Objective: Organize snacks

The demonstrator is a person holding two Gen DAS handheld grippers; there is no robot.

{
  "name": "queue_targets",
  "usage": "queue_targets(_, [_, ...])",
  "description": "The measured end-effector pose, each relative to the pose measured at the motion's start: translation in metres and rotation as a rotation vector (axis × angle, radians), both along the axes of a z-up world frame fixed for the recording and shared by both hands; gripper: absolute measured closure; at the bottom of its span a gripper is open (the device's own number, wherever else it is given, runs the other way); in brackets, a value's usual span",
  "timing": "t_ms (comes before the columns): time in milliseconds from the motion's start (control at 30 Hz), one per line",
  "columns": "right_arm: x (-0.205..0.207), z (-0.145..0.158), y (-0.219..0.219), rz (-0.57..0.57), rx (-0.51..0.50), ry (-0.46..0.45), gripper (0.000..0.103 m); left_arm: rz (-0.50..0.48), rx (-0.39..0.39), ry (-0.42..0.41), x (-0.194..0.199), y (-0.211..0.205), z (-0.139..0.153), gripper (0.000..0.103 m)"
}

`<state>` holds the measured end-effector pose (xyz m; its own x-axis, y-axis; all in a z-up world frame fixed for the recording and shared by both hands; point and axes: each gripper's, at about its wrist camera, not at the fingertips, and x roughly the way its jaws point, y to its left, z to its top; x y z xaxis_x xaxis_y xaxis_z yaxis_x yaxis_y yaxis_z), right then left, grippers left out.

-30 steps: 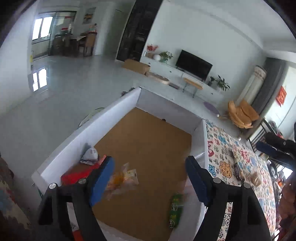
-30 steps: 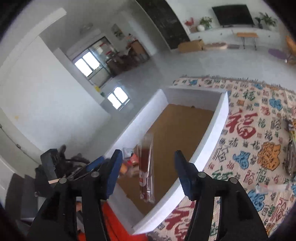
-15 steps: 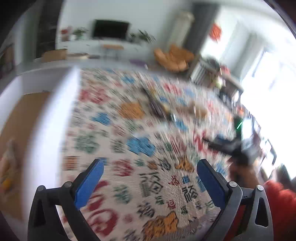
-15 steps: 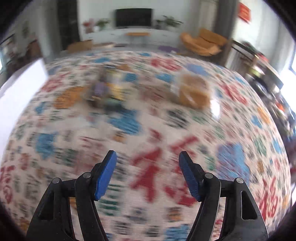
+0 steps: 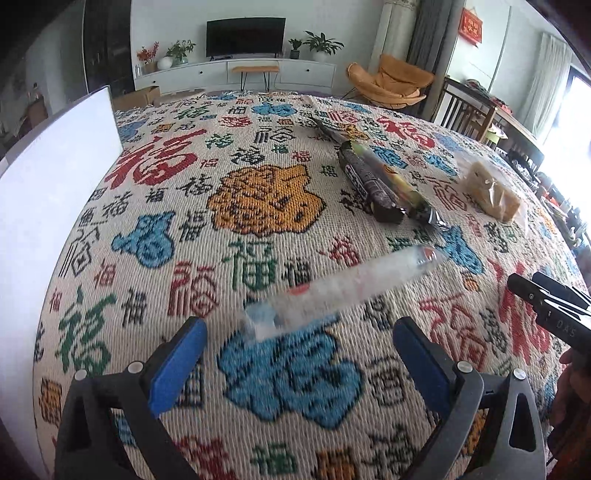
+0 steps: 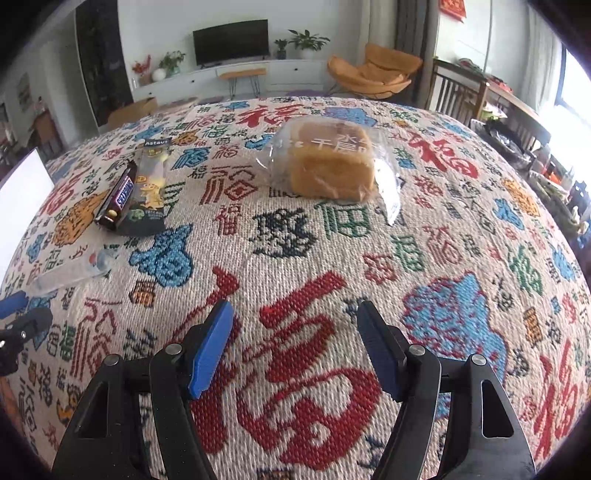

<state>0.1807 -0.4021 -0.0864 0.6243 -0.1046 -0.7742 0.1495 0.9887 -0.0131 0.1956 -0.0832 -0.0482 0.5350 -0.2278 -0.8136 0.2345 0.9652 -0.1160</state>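
A television (image 5: 245, 36) stands on a long white cabinet (image 5: 236, 72), potted plants (image 5: 320, 42) beside it; an orange lounge chair (image 5: 391, 83) sits right, by grey curtains (image 5: 428, 40).

The patterned surface (image 6: 295, 258) lies bare under the right gripper (image 6: 295, 339), whose parted jaws have nothing between them. Ahead of it, the wrapped bread (image 6: 328, 162) is the only thing in the straight path, with open cloth on either side. Off to its left, 2 dark snack packs (image 6: 136, 192) lie touching each other. A clear tube-shaped packet (image 5: 343, 291) lies slantwise just ahead of the left gripper (image 5: 299, 362), blocking a straight run. The white box wall (image 5: 48, 206) closes the far left edge.
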Motion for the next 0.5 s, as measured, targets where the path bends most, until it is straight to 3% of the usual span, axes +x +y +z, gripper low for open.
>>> queue_targets(200, [0.005, -0.006, 0.004, 0.003, -0.005, 0.003, 0.028, -0.008, 0.111, -0.030, 0.012, -0.012, -0.006, 0.000])
queue_targets(333, [0.017, -0.008, -0.004, -0.023, 0.012, 0.015, 0.012, -0.009, 0.104, -0.025, 0.031, -0.012, -0.006, 0.000])
queue_targets(500, [0.023, -0.010, -0.006, -0.014, 0.015, 0.023, 0.009, -0.008, 0.102, -0.026, 0.034, -0.010, -0.006, 0.000])
